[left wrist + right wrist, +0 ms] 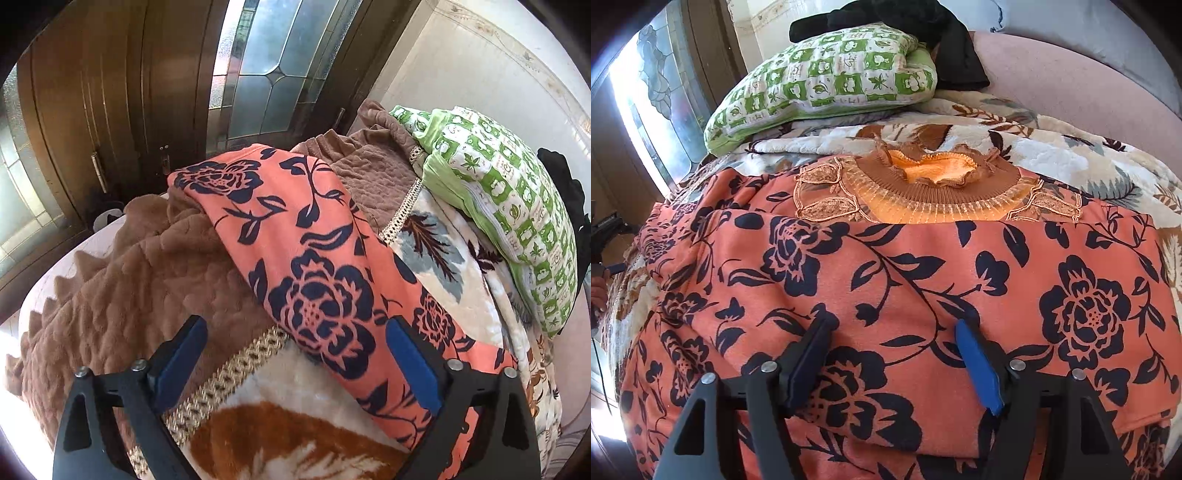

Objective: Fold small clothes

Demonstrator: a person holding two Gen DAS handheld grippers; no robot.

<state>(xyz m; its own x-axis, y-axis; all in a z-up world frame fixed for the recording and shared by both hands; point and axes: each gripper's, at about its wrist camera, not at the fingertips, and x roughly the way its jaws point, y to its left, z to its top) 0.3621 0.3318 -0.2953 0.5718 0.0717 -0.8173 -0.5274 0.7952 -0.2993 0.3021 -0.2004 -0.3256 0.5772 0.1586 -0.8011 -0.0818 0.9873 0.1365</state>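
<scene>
Mid-fold, the right gripper (892, 354) and left gripper (293, 354) hover, fingers spread, over the floral top (923, 266); next, pinching its near hem.

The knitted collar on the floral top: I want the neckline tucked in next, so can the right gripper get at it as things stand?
Probably yes. The right gripper is open over the floral top, and the knitted collar lies uncovered straight ahead, with only flat cloth between. The green pillow sits off to the side.
</scene>
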